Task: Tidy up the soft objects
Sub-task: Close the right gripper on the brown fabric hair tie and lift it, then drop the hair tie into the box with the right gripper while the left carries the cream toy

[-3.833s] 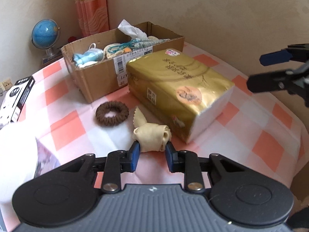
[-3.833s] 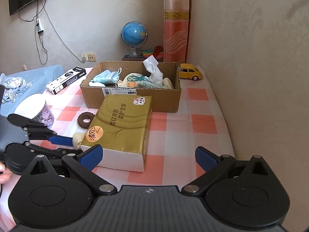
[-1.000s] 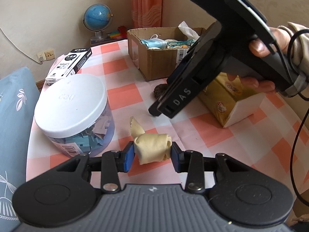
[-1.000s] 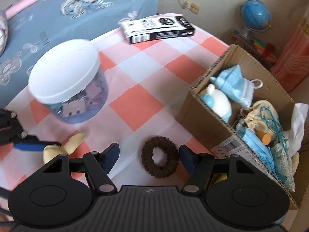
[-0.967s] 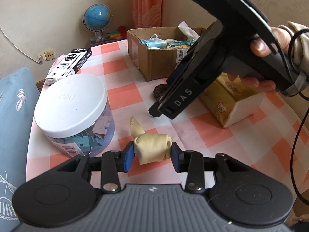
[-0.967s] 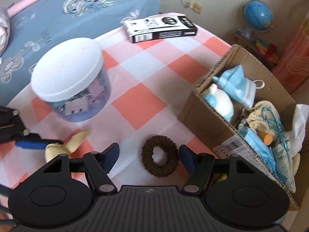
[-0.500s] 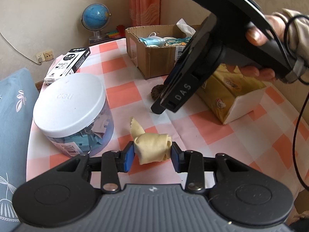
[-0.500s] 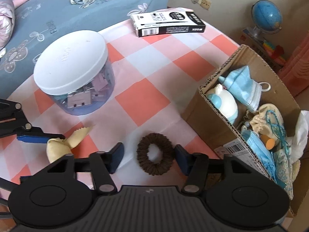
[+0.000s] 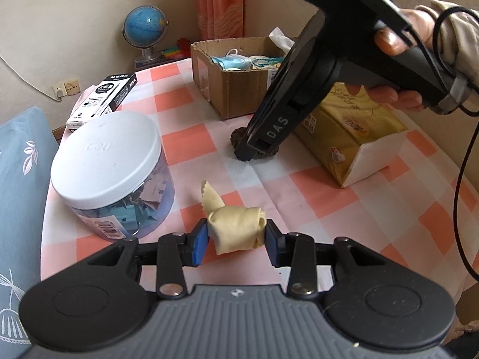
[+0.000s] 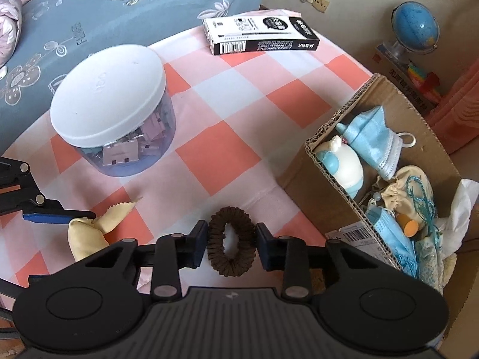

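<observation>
The checked surface (image 10: 221,149) carried the cardboard box (image 10: 302,176) at the right. The right tongs (image 10: 231,240) had just closed and were clenched on the brown scrunchie (image 10: 230,249), which lay flat beside the box. The left tongs (image 9: 236,240) gripped the rolled yellow cloth (image 9: 238,227). Recommended: lift the scrunchie vertically, clear the box rim, release inside.

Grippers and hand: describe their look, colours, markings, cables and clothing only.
Both the left gripper and right gripper are matte black with a grey ribbed body, silver pivot screws and blue finger pads. The right one bears white "DAS" lettering. A black cable hangs by the right hand, which wears a beige sleeve.
</observation>
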Tool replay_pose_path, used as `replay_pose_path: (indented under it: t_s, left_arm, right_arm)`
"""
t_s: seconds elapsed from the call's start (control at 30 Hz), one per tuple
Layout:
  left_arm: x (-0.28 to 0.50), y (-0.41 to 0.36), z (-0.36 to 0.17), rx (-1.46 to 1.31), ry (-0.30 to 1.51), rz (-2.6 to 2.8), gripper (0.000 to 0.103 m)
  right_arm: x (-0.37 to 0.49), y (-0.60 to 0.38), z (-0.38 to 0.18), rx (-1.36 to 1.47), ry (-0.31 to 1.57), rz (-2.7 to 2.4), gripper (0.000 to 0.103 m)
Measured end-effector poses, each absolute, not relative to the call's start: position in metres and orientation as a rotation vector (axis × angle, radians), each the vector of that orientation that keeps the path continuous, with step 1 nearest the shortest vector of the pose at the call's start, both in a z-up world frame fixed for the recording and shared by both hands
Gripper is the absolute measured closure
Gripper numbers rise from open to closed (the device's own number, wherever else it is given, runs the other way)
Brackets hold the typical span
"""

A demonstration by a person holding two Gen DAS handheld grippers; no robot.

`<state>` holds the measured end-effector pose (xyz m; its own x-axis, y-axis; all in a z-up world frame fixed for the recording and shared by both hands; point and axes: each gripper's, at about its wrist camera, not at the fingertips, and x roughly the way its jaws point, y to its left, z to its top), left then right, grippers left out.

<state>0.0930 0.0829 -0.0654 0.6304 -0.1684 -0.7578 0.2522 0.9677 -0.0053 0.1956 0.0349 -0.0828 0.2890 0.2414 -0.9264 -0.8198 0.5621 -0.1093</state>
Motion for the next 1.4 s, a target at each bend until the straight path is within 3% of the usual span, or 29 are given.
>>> replay_pose_path:
  t_s: [0.6,0.9,1.2,1.3,1.4]
  left_arm:
    - [0.08,0.075,-0.026,0.167,0.828,-0.355,0.065]
    - [0.09,0.051,-0.001,0.192,0.783,-0.453,0.065]
    - [0.109,0.041,0.013,0.187,0.733,-0.447,0.065]
    - [0.119,0.038,0.016,0.194,0.729,-0.439,0.065]
    - [0.129,0.036,0.016,0.199,0.731,-0.429,0.065]
  right_arm:
    - [0.167,-0.028,0.002,-0.563,0.908,0.715,0.064]
    - [0.169,-0.061,0.021,-0.51,0.862,0.595,0.064]
    - [0.223,-0.071,0.019,-0.476,0.854,0.496,0.064]
    - [0.242,-0.073,0.013,-0.434,0.865,0.467,0.059]
    - [0.251,-0.079,0.005,-0.379,0.878,0.442,0.043]
